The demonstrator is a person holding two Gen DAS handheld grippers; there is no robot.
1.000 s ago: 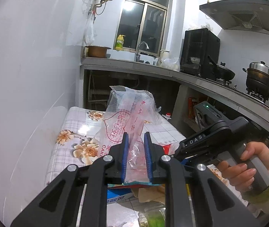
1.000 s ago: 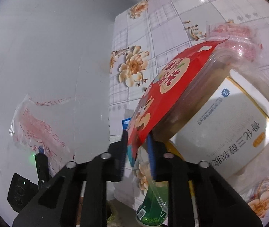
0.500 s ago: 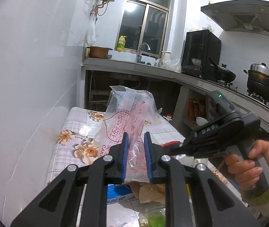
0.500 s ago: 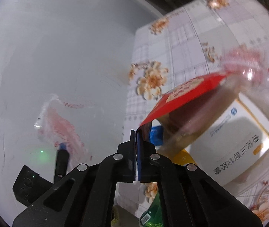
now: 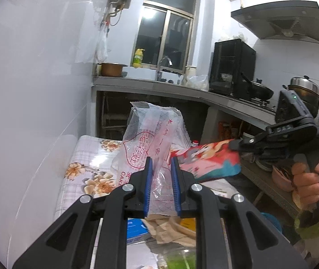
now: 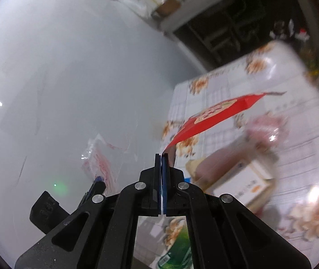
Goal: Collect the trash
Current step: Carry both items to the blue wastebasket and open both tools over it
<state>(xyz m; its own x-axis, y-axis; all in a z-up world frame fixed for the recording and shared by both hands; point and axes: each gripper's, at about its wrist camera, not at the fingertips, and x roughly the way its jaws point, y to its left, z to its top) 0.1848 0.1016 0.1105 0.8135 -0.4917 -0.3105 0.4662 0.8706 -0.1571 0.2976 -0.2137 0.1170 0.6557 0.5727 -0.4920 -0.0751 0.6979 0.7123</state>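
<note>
My left gripper is shut on a clear plastic bag with red print and holds it upright above the table. My right gripper is shut on a red snack wrapper and holds it in the air above the floral tablecloth. In the left wrist view the right gripper shows at right with the wrapper sticking out toward the bag. The bag shows faintly at lower left in the right wrist view.
On the table lie a white box, a green bottle, a blue packet and brown paper. A white wall runs along the left. A kitchen counter with a sink, black cabinet and pots stands behind.
My right gripper closed on the red wrapper and lifted it off the white box, up toward the bag. The left gripper kept holding the bag still.
</note>
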